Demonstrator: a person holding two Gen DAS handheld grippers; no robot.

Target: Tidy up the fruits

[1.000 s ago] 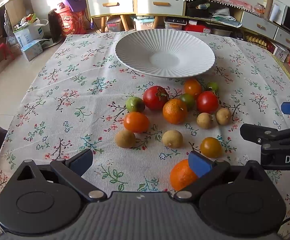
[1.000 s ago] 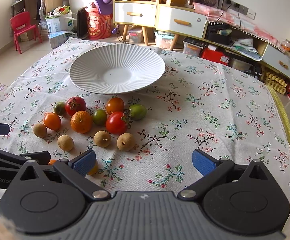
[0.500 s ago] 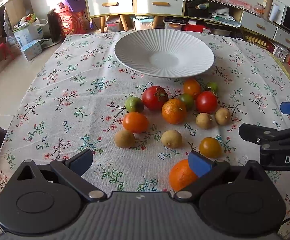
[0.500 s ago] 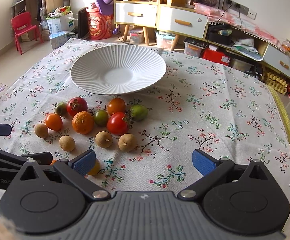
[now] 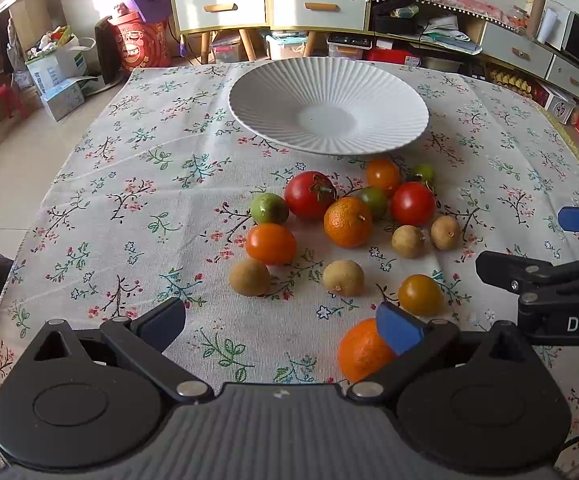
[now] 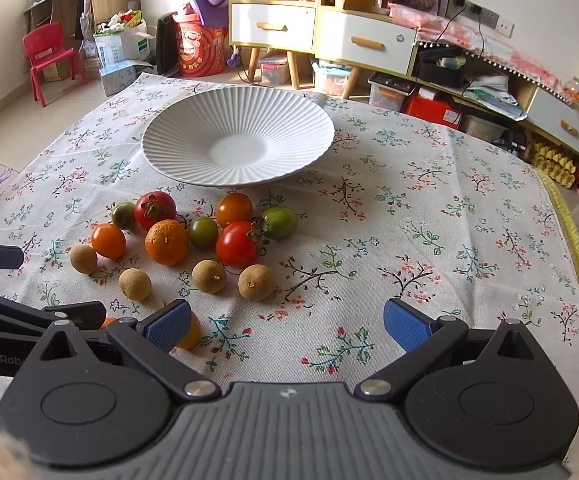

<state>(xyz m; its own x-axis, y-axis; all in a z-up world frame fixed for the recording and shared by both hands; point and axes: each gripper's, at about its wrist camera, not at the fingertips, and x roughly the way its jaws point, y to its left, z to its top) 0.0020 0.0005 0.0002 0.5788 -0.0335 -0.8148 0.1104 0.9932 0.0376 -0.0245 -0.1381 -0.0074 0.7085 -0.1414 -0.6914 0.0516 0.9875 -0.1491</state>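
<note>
A white ribbed plate (image 5: 281, 92) (image 6: 177, 136) sits empty at the far middle of the table. In front of it lies a cluster of fruits: red tomatoes (image 5: 309, 195) (image 6: 236, 244), oranges (image 5: 347, 222) (image 6: 166, 242), green and orange small tomatoes, and several brown longans (image 5: 343, 278) (image 6: 255, 282). Another orange (image 5: 363, 350) lies by my left gripper's right fingertip. My left gripper (image 5: 281, 326) is open and empty, near the table's front. My right gripper (image 6: 287, 326) is open and empty, right of the cluster.
The table has a floral cloth (image 5: 129, 200). The right gripper's fingers (image 5: 537, 276) show at the right edge of the left wrist view. The left gripper's fingers (image 6: 29, 312) show at the left of the right wrist view. Drawers, boxes and a red chair stand behind.
Both grippers have drifted slightly; the right one has moved a little forward toward the fruits. Both stay open. No fruit has moved.
</note>
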